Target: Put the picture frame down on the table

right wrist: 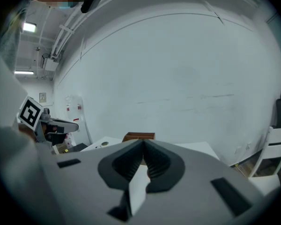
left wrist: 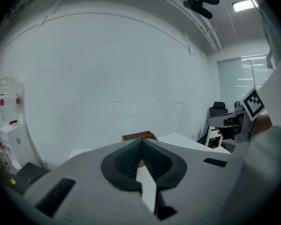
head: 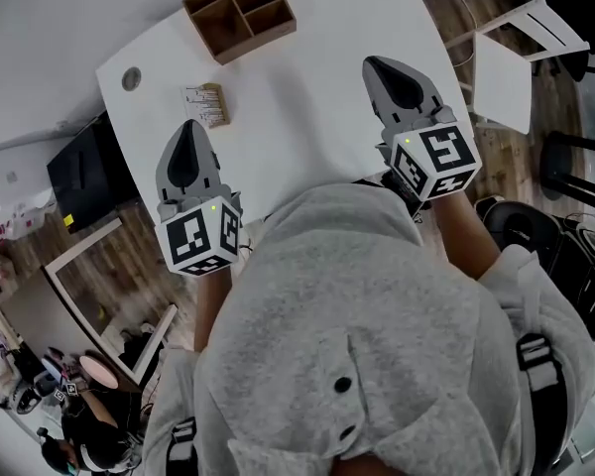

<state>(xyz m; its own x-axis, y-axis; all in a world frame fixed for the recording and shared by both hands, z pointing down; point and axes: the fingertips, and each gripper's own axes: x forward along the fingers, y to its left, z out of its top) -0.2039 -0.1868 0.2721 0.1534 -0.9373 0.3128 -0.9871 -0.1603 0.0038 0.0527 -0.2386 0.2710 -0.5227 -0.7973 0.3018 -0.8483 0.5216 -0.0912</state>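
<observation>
**Both claws shut and empty; frame already on the table**

- White table [head: 307, 87]: broad and mostly bare, running away from me. There is a round cable hole [head: 131, 78] near its left corner.
- Wooden compartment organiser [head: 240, 13]: sits at the far edge, well apart from everything else. Both gripper views show its rim just past my jaw tips.
- My left gripper [head: 189, 127]: clenched, jaws tip to tip with nothing between them. It is raised over the near left edge of the table.
- My right gripper [head: 375, 67]: likewise shut on nothing. It is held over the right side of the table, well apart from the left one.
- Picture frame [head: 206, 104]: the small pale item with a wood-coloured edge, on the table just ahead of my left gripper and touched by neither claw. It looks to be lying flat, but it is too small to be sure. Neither gripper view shows it.

Handling, as I judge it:
- The frame should be light and stiff. One claw should carry it.
- The face is probably glazed or glossy, so it may be slick and easy to scratch or crack.
- If I must take it again, I would pinch the wooden edge across its thickness, not the face, and set it down softly rather than drop it.
- From how things lie, the putting-down seems done.
</observation>
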